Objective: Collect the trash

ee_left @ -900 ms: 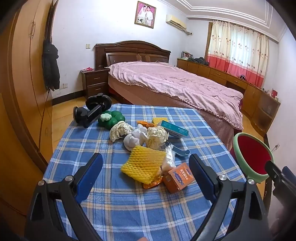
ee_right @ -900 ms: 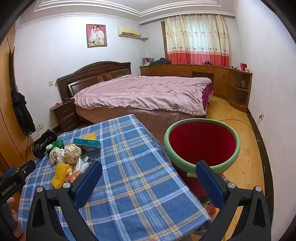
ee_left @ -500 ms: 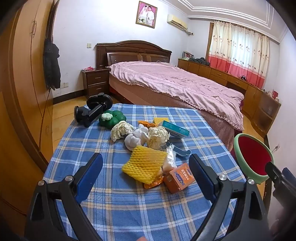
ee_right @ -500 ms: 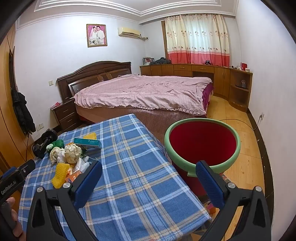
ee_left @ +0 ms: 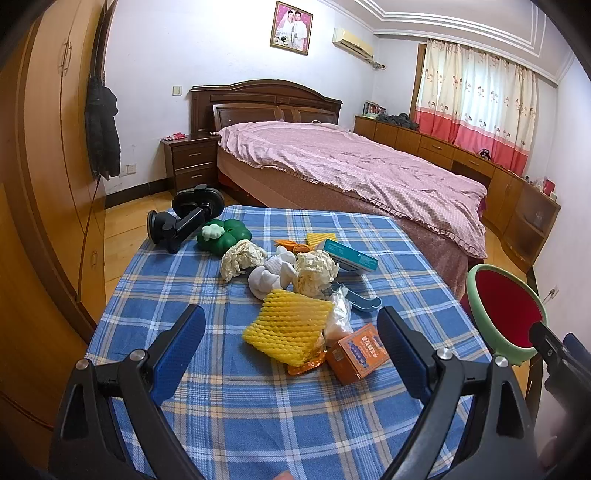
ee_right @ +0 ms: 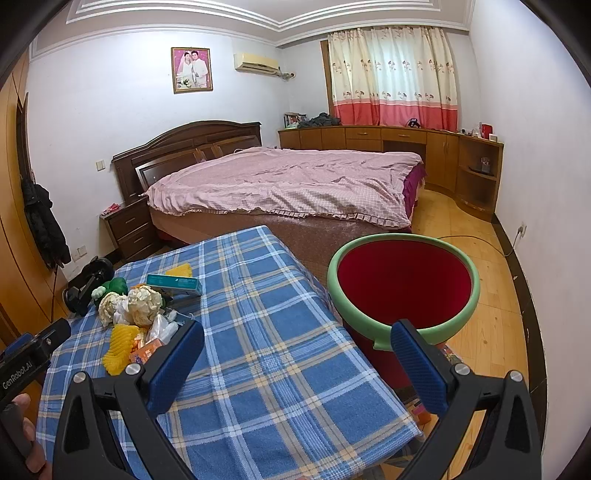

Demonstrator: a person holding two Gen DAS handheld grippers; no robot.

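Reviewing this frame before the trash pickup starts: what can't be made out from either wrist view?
- Orange box: print too small to read, left wrist view.
- Orange wrapper: mostly hidden under the yellow foam net.
- Red bin: bottom hidden by its own rim; base hidden behind the right tool.
- Table: near edge cut off behind the left tool.

Pink-covered bed (ee_left: pixel 351 166) behind, nightstand (ee_left: pixel 190 162) w/ drawers, framed pic (ee_left: pixel 291 27) on wall.
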